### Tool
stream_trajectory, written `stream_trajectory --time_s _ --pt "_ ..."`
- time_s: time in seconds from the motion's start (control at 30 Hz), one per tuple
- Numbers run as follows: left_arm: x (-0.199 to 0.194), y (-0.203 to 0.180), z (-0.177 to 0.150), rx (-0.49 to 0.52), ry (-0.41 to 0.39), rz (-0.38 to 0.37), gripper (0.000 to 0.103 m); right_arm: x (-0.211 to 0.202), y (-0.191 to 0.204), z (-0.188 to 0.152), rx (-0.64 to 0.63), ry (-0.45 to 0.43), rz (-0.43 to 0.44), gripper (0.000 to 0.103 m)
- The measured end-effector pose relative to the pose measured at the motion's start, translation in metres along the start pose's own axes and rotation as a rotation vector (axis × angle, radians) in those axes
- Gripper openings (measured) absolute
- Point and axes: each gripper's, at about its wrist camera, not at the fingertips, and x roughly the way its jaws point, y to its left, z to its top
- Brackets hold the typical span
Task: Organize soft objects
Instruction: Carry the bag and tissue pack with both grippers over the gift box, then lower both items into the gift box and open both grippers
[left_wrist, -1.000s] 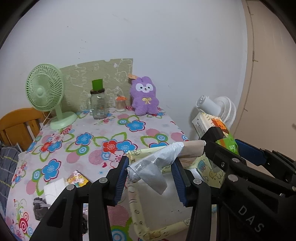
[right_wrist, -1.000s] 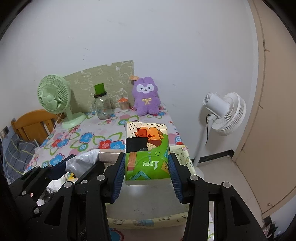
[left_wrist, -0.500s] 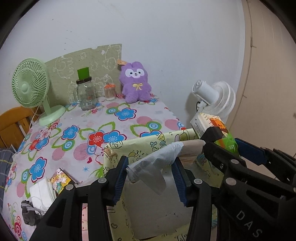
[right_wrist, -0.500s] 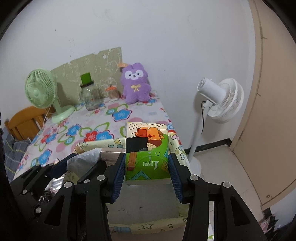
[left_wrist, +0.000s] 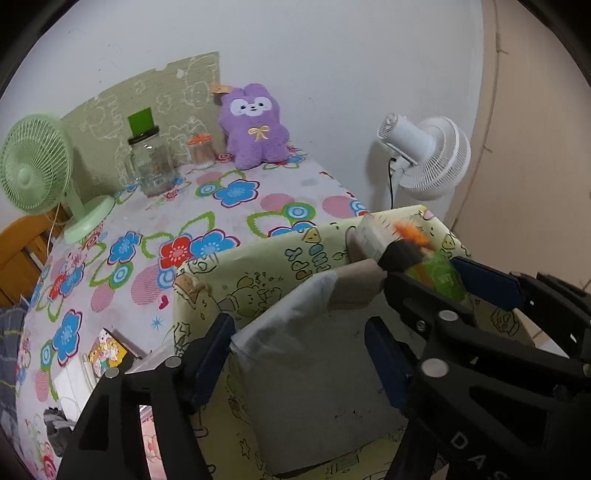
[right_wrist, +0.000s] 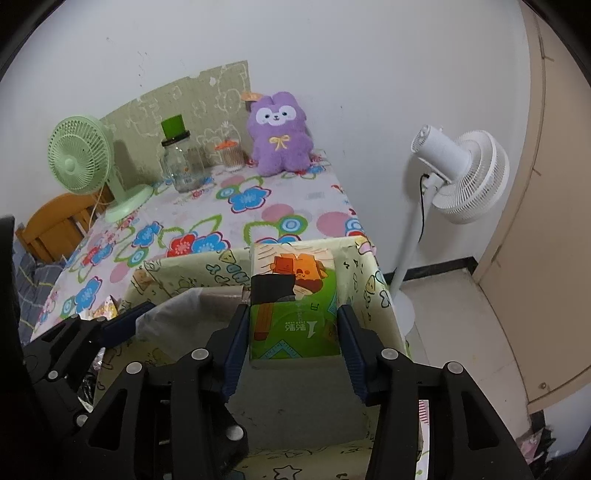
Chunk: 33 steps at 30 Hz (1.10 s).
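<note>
A: What is on the left?

B: A green desk fan (left_wrist: 35, 168) and a glass jar (left_wrist: 151, 162) stand on the floral tablecloth (left_wrist: 236, 192), with a purple plush bunny (left_wrist: 255, 127) against the wall.

A: And the left gripper (left_wrist: 299, 358)?

B: Its blue pads look spread around a grey plastic-wrapped bundle (left_wrist: 295, 314) over the yellow cartoon-print storage bin (left_wrist: 258, 266); only the left pad seems to touch it.

A: To the right?

B: The right gripper (right_wrist: 291, 339) pinches a green tissue pack (right_wrist: 295, 314) between both pads, above the same bin's far right corner. A white standing fan (right_wrist: 465, 173) is beyond.

A: How should they proceed?

B: Probably lower each item well inside the bin's walls before letting go, keeping the two grippers apart.
</note>
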Motion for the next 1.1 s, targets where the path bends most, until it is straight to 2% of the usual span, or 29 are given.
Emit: stream_trajectory --time_s 0.07,0.17,0.4,0.63,1.1 --pt "0.000 -0.002 0.000 0.006 0.009 -0.011 0.083 0.000 -0.001 0.000 0.003 0.003 0.000 0.067" --pt "0.000 -0.003 0.000 0.005 0.020 -0.033 0.090 -0.002 -0.003 -0.001 0.012 -0.005 0.000 0.077" --pt "-0.008 -0.004 -0.001 0.012 0.023 -0.061 0.096 -0.010 -0.003 0.000 0.010 -0.013 -0.013 0.079" --pt "-0.031 0.000 -0.002 0.012 -0.039 -0.050 0.096 -0.031 0.003 0.000 0.005 -0.054 -0.012 0.086" --pt "-0.076 0.018 -0.006 -0.004 -0.134 -0.033 0.096 -0.072 0.031 0.001 -0.030 -0.131 -0.006 0.088"
